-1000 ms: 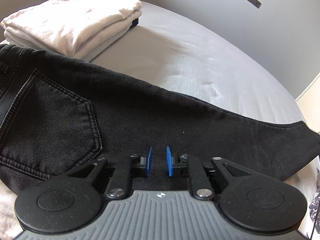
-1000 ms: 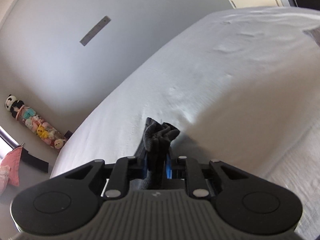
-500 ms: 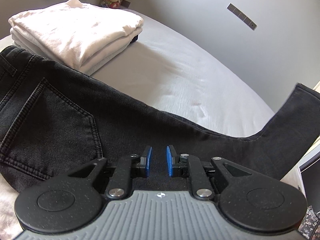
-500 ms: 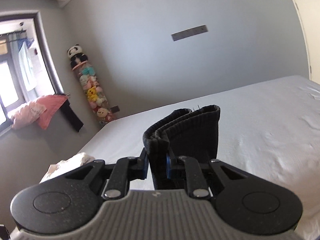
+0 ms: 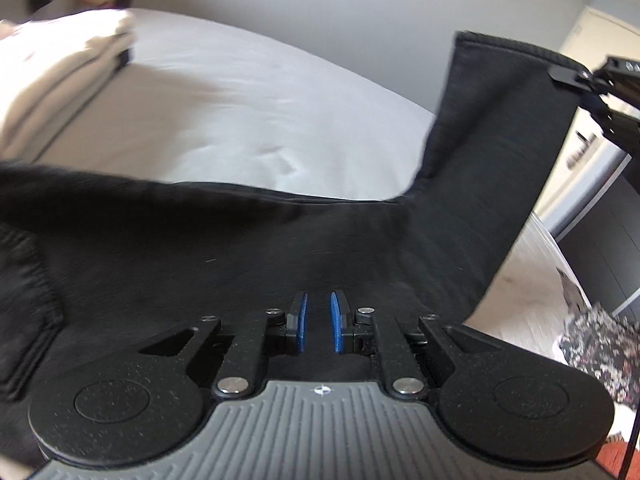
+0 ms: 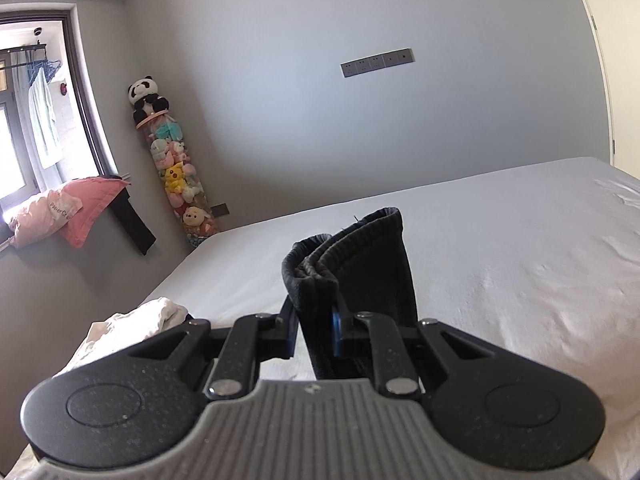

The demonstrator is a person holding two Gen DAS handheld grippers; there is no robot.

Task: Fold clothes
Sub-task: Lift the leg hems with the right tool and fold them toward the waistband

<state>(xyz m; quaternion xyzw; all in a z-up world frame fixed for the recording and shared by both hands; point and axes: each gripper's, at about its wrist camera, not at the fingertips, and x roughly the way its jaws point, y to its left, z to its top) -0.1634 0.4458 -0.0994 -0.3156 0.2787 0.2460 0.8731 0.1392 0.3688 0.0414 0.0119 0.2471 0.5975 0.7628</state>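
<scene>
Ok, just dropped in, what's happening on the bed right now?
Black jeans are being folded on the bed. The right tool is shut on the leg hems and holds them lifted off the sheet. The left tool sits open, low over the jeans' middle. A folded white stack lies beyond.

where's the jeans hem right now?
Lifted off the bed, pinched in the right gripper; the left wrist view shows the hem at upper right, with the black jeans lying flat below.

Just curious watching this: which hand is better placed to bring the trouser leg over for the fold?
Right. The right gripper is already clamped on the hem of the black jeans, lifted off the bed; the left gripper is open above them, holding nothing.
</scene>
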